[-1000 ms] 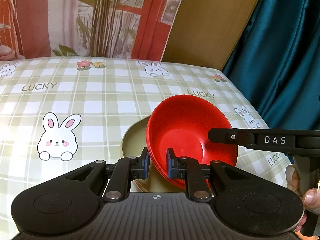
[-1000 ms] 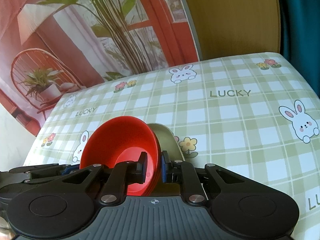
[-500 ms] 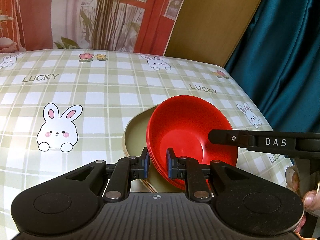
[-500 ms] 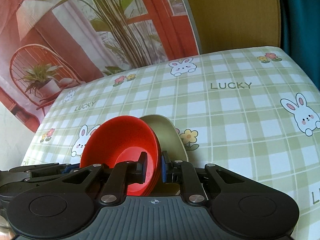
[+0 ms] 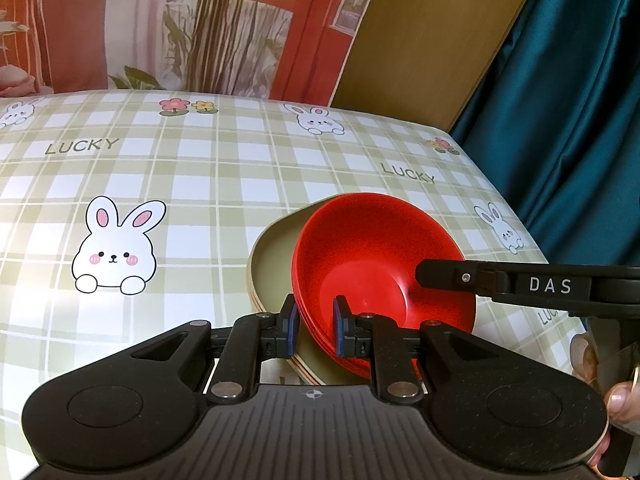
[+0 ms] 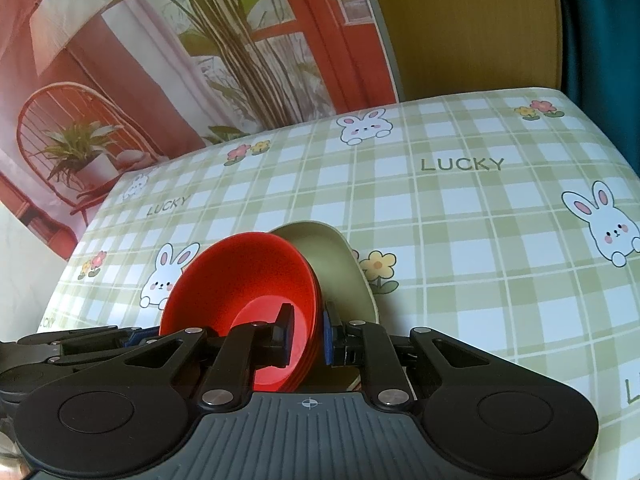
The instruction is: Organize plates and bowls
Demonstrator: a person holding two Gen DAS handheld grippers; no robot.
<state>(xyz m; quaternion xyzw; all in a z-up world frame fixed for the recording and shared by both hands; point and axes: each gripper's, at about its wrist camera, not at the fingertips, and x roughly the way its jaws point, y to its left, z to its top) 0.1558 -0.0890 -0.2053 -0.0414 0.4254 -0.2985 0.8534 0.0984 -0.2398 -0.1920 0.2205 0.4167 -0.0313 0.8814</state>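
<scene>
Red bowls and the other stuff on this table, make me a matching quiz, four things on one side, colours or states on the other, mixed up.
Things:
1. bowls
2. plate
3. curtain
4. left gripper

Matches:
A. teal
B. shut on the bowls' rim
C. red, stacked
D. olive green, under the bowls

Pairs: 1-C, 2-D, 3-A, 4-B
</scene>
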